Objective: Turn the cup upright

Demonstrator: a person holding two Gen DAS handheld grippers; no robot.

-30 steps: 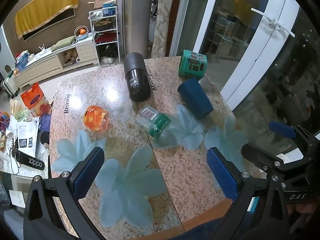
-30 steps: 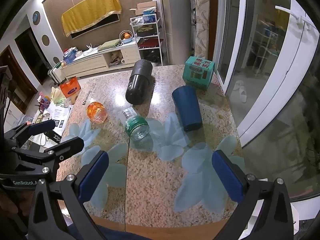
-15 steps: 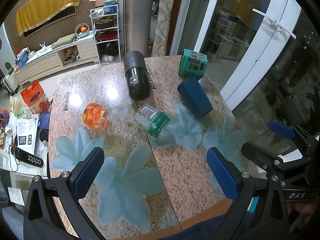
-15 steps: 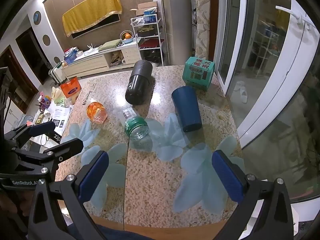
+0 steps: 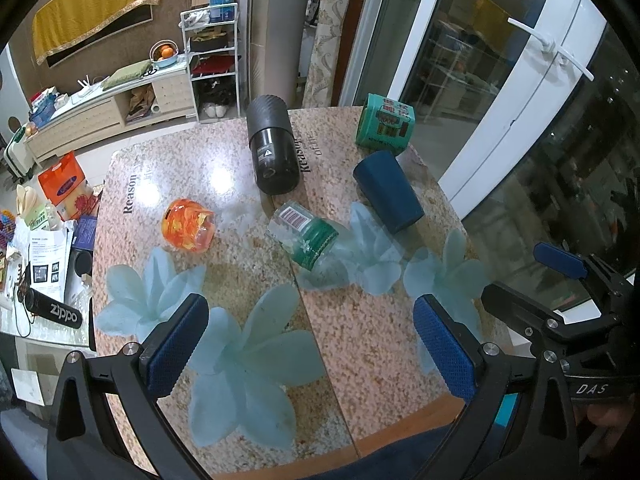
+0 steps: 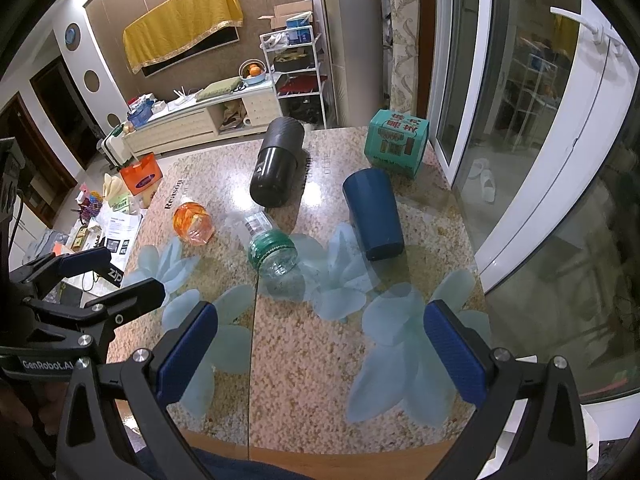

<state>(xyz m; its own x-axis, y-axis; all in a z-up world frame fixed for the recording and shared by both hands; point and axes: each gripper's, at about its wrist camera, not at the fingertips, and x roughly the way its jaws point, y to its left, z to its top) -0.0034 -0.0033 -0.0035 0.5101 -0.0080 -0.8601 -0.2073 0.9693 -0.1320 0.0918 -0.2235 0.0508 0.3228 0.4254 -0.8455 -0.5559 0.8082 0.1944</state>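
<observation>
A dark blue cup lies on its side on the granite table, right of centre; it also shows in the right wrist view. My left gripper is open and empty, held above the near part of the table, well short of the cup. My right gripper is open and empty too, above the near edge, with the cup ahead and slightly right. Each gripper shows in the other's view, the right one and the left one.
A black cylinder lies at the back centre. A clear jar with a green band lies in the middle. An orange jar lies at the left. A teal box stands behind the cup. Glass doors are on the right.
Both grippers have drifted very slightly; the objects on the table have not moved. Both stay open.
</observation>
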